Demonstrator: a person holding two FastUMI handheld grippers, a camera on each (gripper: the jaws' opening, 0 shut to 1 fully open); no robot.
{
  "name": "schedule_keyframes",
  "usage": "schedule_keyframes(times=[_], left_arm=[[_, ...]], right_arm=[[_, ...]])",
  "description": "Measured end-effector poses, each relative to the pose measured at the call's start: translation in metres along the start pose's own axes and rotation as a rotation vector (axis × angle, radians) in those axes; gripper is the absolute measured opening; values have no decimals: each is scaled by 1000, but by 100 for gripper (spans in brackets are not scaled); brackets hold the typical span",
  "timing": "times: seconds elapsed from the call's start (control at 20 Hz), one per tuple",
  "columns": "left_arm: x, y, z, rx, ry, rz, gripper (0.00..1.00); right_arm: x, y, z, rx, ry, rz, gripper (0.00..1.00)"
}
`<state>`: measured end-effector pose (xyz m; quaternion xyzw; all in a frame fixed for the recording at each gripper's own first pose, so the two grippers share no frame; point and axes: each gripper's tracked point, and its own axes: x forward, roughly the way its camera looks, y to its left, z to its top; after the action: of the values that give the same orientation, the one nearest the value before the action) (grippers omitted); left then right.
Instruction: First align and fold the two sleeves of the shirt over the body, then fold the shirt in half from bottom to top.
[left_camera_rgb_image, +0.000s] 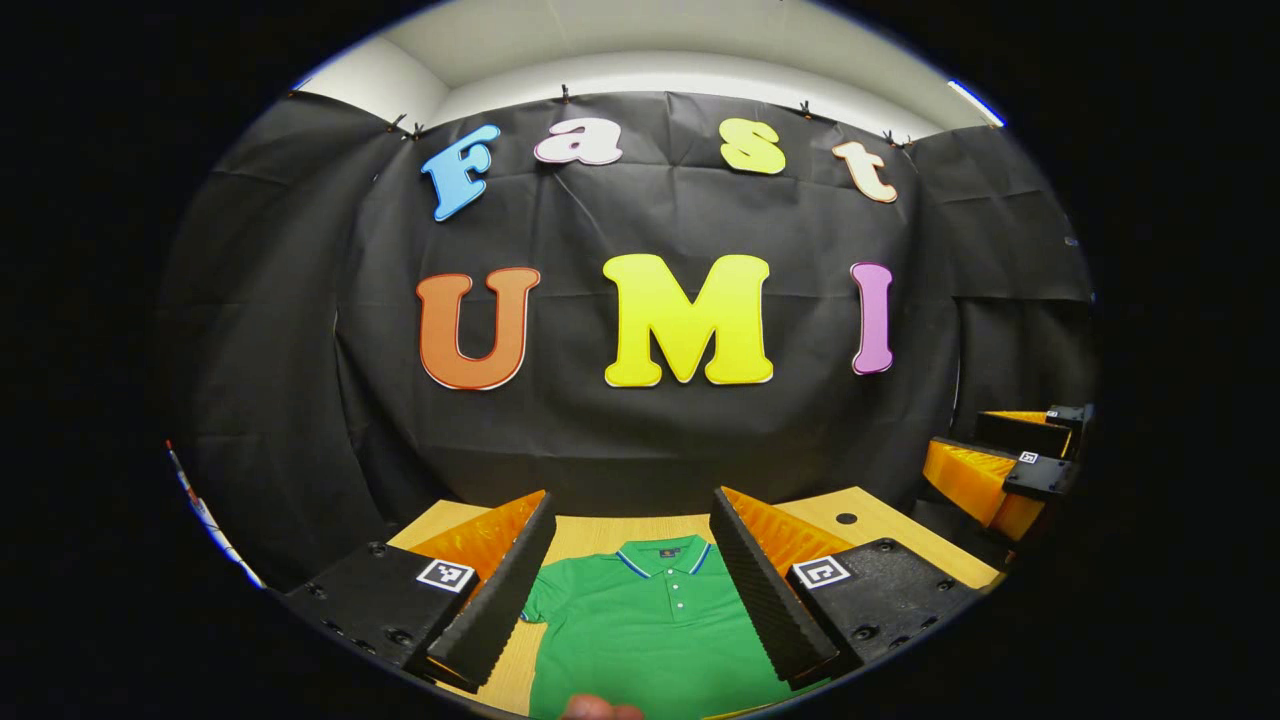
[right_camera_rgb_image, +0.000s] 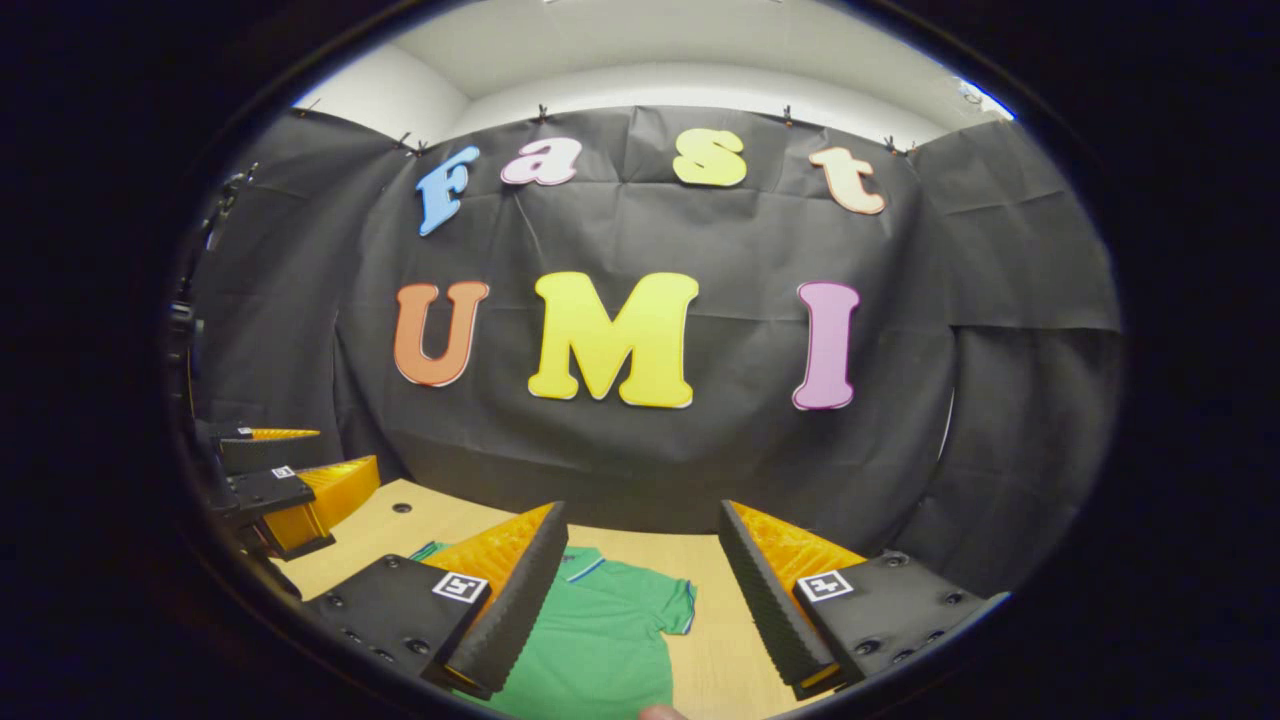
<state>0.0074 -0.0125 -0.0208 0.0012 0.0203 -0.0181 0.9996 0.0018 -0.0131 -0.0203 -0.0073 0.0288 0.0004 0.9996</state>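
Left gripper view: left gripper (left_camera_rgb_image: 632, 580) held level above the table (left_camera_rgb_image: 880, 525), fingers spread apart, grasping nothing; one green polo shirt (left_camera_rgb_image: 650, 640) lies flat between them; right gripper (left_camera_rgb_image: 1010, 465) at far right.
Right gripper view: right gripper (right_camera_rgb_image: 640, 590) released, raised over the shirt's sleeve (right_camera_rgb_image: 675, 605); left gripper (right_camera_rgb_image: 290, 485) at far left.
Count: two grippers, one shirt.

Can't see the bottom half of the green short-sleeved polo shirt (left_camera_rgb_image: 640, 630) in the left gripper view, it just runs off the lower edge, and the left gripper (left_camera_rgb_image: 632, 590) fingers cover both sleeves. In the right gripper view the right gripper (right_camera_rgb_image: 640, 600) hides the collar and one sleeve. The tiny chest logo is too small to make out.
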Motion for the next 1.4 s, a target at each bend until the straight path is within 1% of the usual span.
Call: schedule_keyframes(times=[0.1, 0.2, 0.3, 0.45, 0.55, 0.65, 0.7, 0.8, 0.9, 0.95, 1.05, 1.2, 1.3, 1.35, 1.4], left_arm=[[0, -2, -7, 6, 15, 0, 99], [2, -5, -13, 10, 29, 1, 99], [3, -5, -19, 12, 45, 8, 99], [6, -5, -24, 28, 62, 23, 100], [8, -2, -27, 51, 67, 41, 99], [12, -2, -34, 58, 84, 54, 99], [14, -2, -37, 59, 90, 64, 100], [19, -4, -38, 54, 93, 75, 99], [23, -5, -44, 54, 108, 86, 100], [25, -7, -45, 54, 113, 90, 100], [29, -8, -51, 53, 130, 97, 100], [33, -10, -59, 50, 158, 112, 100], [35, -11, -62, 57, 167, 117, 100], [35, -12, -65, 61, 174, 121, 100], [34, -12, -69, 61, 184, 124, 100]], right_arm=[[5, -3, -16, 0, 42, 13, 96], [14, -3, -38, 4, 104, 48, 95], [26, -10, -58, 16, 161, 67, 95], [58, -28, -91, 9, 242, 78, 96], [83, -39, -113, 29, 299, 85, 96], [110, -51, -136, 58, 349, 76, 94], [123, -57, -151, 71, 381, 73, 96], [149, -65, -180, 93, 448, 63, 94], [174, -73, -207, 111, 509, 50, 96], [184, -77, -220, 121, 533, 39, 95], [205, -87, -245, 131, 567, 17, 98], [231, -96, -279, 117, 606, -6, 95], [242, -93, -298, 114, 632, 4, 96], [247, -91, -306, 117, 646, 11, 95], [252, -88, -313, 120, 658, 16, 96]])
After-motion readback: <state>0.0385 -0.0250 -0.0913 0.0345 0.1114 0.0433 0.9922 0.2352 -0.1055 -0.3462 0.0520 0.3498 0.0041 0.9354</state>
